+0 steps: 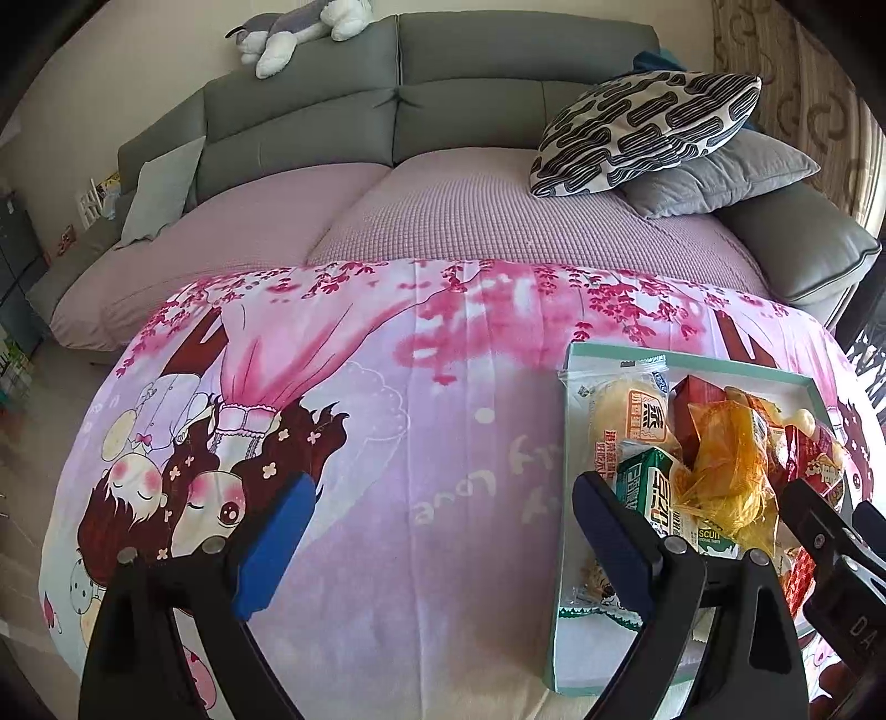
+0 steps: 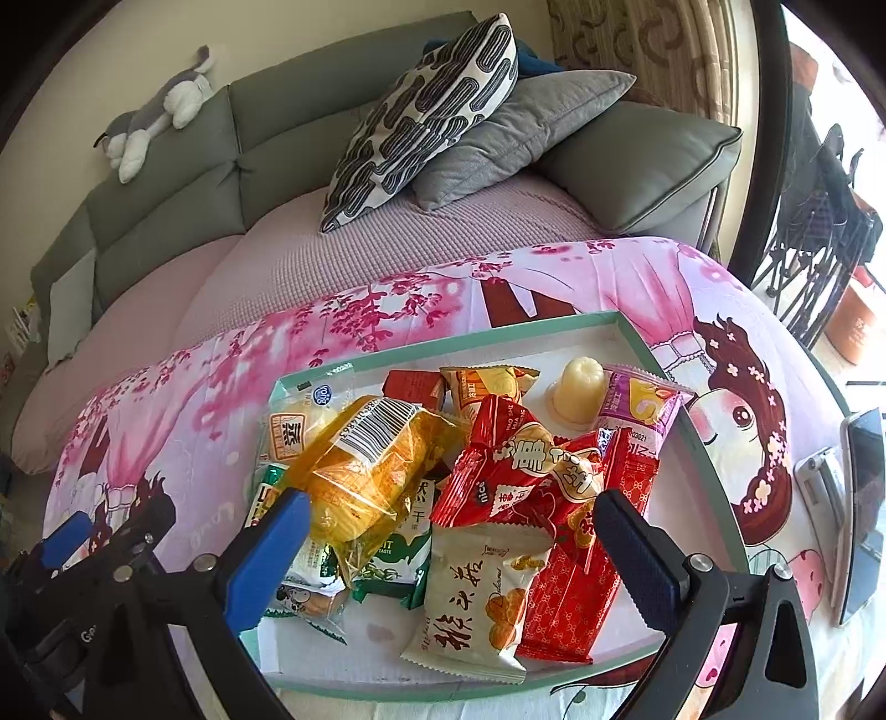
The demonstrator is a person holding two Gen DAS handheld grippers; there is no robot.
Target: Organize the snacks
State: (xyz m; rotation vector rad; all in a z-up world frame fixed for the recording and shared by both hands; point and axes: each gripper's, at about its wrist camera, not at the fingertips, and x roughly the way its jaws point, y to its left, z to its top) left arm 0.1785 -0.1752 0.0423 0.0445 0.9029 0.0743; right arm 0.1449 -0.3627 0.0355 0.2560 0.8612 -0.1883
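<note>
Lying beneath the spread right tongs (image 2: 451, 545) — snacks (image 2: 470, 487) in tray (image 2: 443, 338).

A grey sofa (image 1: 398, 83) is set against a cream wall (image 1: 138, 50). A plush toy (image 1: 299, 27) is laid on its backrest. A patterned cushion (image 1: 642, 133) is stacked on a grey cushion (image 1: 736, 177) at its right end. Daylight is admitted through a window (image 2: 830, 166) right of the sofa.

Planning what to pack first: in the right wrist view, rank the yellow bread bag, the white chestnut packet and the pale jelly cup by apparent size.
1. Yellow bread bag
2. White chestnut packet, nearly as large; it lies nearer the camera, so this order is unsure
3. Pale jelly cup, clearly smallest
</note>
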